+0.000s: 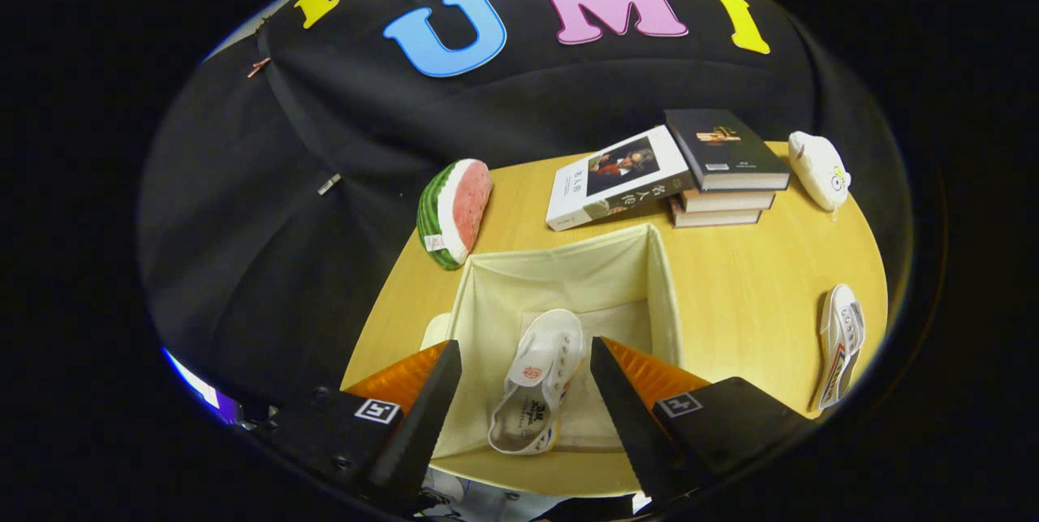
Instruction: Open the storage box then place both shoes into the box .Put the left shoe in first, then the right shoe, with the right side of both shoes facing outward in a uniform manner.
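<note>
Halfway: storage box [568, 278] open at frame centre, one white shoe [540, 384] already inside, lying on its side, long axis running from heel at lower centre up toward the box's far wall, toe pointing away, opening turned left. Presumably the left shoe, though hard to confirm from this angle. Second shoe [840, 343] still out on the surface [730, 286] at lower right, on its side, toe pointing up-frame. Hand-held gripper [526, 392] above the box, fingers spread apart, clamped on nothing, flanking the boxed shoe.
</note>
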`<state>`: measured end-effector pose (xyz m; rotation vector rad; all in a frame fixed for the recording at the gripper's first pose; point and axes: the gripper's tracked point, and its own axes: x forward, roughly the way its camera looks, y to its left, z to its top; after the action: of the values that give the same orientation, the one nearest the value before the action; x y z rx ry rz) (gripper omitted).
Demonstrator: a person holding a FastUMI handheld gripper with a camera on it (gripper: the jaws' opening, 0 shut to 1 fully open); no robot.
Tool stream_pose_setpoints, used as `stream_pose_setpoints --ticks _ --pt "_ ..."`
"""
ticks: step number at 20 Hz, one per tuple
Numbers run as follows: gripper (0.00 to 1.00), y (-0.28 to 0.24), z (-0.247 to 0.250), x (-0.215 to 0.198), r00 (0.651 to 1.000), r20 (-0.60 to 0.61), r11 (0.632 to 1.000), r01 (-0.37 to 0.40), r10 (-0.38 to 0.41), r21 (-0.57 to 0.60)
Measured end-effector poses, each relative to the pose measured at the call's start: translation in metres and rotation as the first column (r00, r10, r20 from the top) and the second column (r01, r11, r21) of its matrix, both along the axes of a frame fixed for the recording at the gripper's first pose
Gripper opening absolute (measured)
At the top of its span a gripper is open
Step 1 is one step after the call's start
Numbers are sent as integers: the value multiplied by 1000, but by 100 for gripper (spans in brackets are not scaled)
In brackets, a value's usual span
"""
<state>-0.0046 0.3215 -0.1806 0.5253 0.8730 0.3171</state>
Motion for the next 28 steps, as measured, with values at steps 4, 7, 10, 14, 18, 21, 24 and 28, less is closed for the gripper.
stream_pose_setpoints --ticks 4,7,10,14,18,21,24,28 --pt "98 -72 9 -6 996 87 998 37 -33 -47" --pt "98 -133 3 -17 990 118 992 92 -81 -89" --pt "98 -194 -14 -33 984 110 981 150 -137 -125" --pt "98 -275 -55 -65 976 55 959 215 -209 -184" --pt "98 -336 -108 -103 970 -31 938 226 -242 -261" --pt "97 -364 -147 -125 968 -88 929 199 -237 -311" --pt "95 -378 -185 -139 964 -145 929 167 -225 -331" --pt "91 -386 -231 -140 966 -180 925 111 -186 -364"
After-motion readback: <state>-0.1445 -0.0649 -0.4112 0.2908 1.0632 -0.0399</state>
